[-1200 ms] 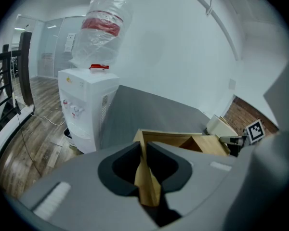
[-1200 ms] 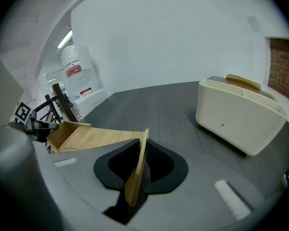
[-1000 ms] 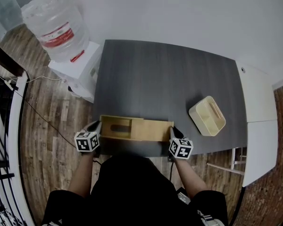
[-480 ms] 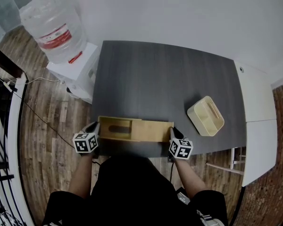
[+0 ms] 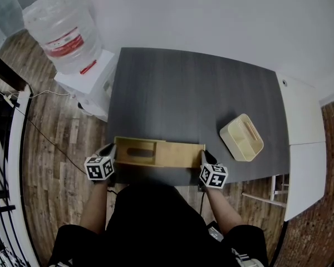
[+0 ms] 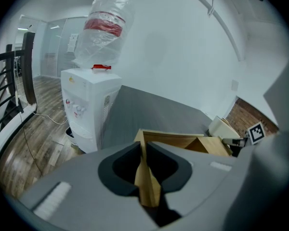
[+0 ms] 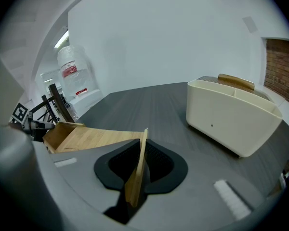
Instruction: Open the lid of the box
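Left gripper and right gripper clamped on box ends, cream container apart, water dispenser left

The place looks like an office, with a white water dispenser carrying a clear plastic bottle, glass partition walls and a dark grey table.

The right gripper pinches the thin end of a flat wooden lid tight between its two dark jaws. The lid lies along a wooden box whose far end is open. A cream tub sits nearby on the grey table
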`<state>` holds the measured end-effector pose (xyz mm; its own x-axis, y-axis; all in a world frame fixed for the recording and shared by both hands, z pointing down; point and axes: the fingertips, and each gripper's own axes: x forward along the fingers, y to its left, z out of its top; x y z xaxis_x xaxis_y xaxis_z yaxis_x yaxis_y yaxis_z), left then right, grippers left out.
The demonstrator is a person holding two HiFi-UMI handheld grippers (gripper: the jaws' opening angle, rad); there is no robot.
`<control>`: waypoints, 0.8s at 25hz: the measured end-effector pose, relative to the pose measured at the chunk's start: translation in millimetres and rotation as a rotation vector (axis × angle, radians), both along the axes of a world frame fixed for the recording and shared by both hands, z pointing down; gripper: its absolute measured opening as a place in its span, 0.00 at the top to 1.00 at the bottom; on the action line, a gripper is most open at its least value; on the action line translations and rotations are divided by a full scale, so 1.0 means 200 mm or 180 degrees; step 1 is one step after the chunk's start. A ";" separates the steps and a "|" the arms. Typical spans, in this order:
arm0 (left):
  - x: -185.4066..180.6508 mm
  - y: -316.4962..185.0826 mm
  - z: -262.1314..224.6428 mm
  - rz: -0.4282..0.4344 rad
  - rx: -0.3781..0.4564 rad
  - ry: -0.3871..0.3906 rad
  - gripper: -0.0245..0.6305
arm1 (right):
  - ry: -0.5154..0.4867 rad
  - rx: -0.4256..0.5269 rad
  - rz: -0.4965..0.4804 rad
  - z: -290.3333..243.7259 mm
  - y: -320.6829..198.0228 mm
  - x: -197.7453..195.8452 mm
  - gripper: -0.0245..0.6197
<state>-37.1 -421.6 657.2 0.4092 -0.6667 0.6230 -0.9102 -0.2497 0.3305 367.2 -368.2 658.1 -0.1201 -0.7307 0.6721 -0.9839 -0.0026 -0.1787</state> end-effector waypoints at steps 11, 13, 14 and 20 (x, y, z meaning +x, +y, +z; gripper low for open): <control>-0.01 0.00 0.00 -0.0082 0.0022 0.0007 0.91 | -0.0001 -0.0029 0.0012 0.01 0.01 0.03 0.90; -0.01 -0.01 0.00 -0.0103 0.0029 0.0014 0.91 | 0.0018 -0.0027 0.0010 0.01 0.01 0.04 0.90; -0.01 -0.01 0.00 -0.0108 0.0031 0.0013 0.91 | 0.0025 -0.0024 0.0008 0.01 0.00 0.04 0.90; -0.01 -0.02 0.01 -0.0107 0.0098 -0.0067 0.91 | 0.0006 0.0050 -0.0056 0.00 -0.01 0.03 0.87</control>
